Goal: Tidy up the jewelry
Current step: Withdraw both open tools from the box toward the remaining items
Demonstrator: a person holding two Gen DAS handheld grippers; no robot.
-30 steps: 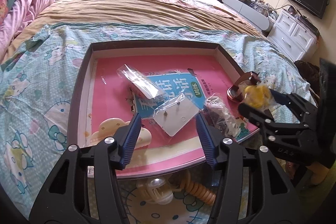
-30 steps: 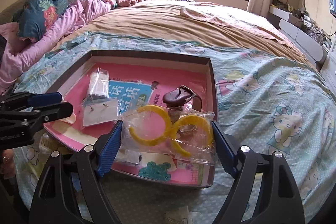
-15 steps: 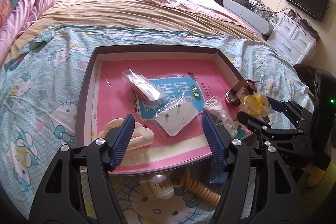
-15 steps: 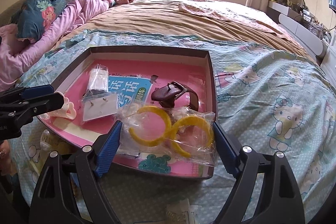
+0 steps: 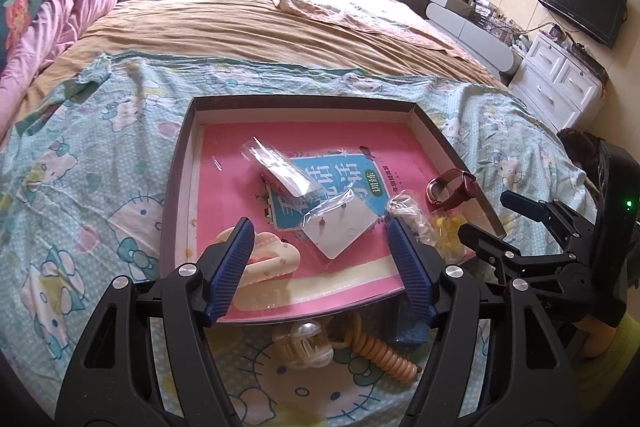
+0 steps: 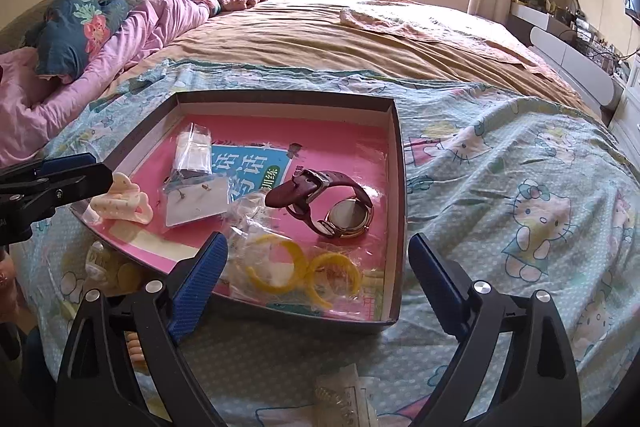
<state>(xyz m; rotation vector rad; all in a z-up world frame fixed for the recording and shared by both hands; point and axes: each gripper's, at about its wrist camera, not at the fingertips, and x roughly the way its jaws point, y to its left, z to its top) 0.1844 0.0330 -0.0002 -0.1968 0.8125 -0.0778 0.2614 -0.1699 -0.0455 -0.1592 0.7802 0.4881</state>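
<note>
From the left wrist cam, the left gripper (image 5: 320,259) hangs with its blue fingers spread wide and nothing between them, just above the near edge of the shallow box (image 5: 304,101) sitting on the Hello Kitty sheet (image 5: 80,187). Inside the box there's a pink book (image 5: 320,143) as a floor, a cream hair claw (image 5: 264,259) half hidden behind the left finger, a clear packet (image 5: 276,167), and an earring card in plastic (image 5: 340,227). The watch (image 5: 454,187) sits at the right wall, and the yellow stuff in a bag (image 5: 446,227) is mostly blocked by the finger, hard to read. A pearly clip (image 5: 306,343) and a coiled hair tie (image 5: 380,351) lie on the sheet outside the box, partly under the gripper frame. The right gripper (image 5: 496,223) pokes in from the right. Over on the right wrist cam, the right gripper (image 6: 318,267) is also spread open and empty, with the bag of yellow hoops (image 6: 304,267) lying in the box's near corner right between the fingers, not touched as far as I can see. Watch (image 6: 328,203) is just behind it. Something in plastic (image 6: 344,399) at the bottom edge is cut off, can't tell what it is.
</note>
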